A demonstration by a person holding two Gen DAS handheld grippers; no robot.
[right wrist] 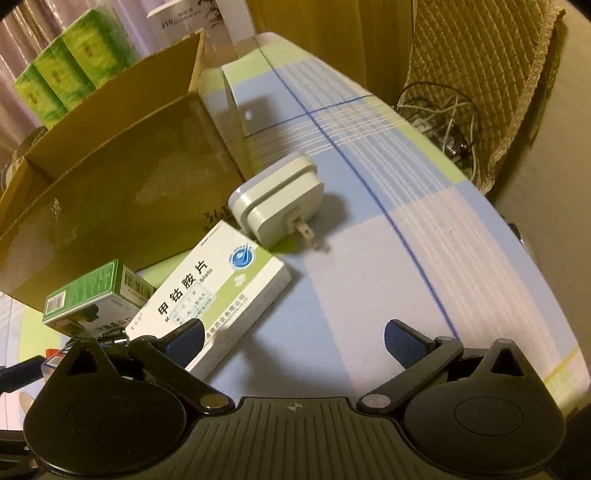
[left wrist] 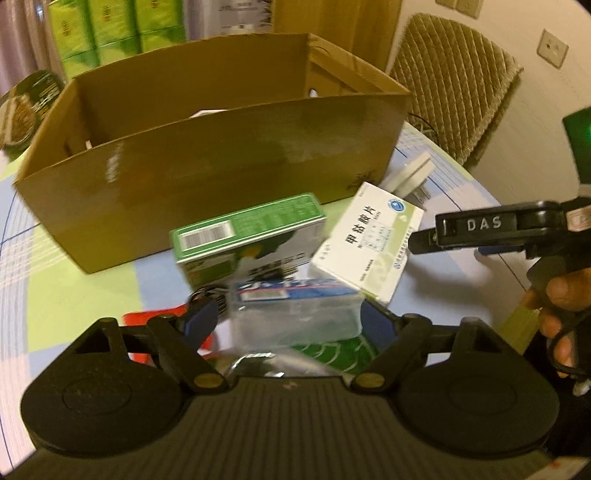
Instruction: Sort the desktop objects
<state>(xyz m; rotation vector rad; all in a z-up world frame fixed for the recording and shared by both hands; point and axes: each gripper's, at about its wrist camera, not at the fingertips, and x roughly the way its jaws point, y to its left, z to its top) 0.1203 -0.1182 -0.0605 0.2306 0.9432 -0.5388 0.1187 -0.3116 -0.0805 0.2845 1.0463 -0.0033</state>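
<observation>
My left gripper (left wrist: 291, 321) is shut on a clear plastic box (left wrist: 295, 314) with a blue and red label, held above the table. Behind it lie a green box (left wrist: 247, 232) and a white medicine box (left wrist: 369, 236); both also show in the right wrist view, the green box (right wrist: 92, 295) and the medicine box (right wrist: 214, 291). A white plug adapter (right wrist: 280, 199) lies beside the open cardboard box (left wrist: 221, 155), which shows at the left in the right wrist view (right wrist: 110, 192). My right gripper (right wrist: 295, 339) is open and empty over the tablecloth, its left finger at the medicine box's near edge.
A red item (left wrist: 147, 321) and a green patterned item (left wrist: 332, 354) lie under my left gripper. Green packages (left wrist: 110, 29) stand behind the cardboard box. A wicker chair (right wrist: 480, 74) with tangled cables (right wrist: 443, 118) stands past the table's right edge.
</observation>
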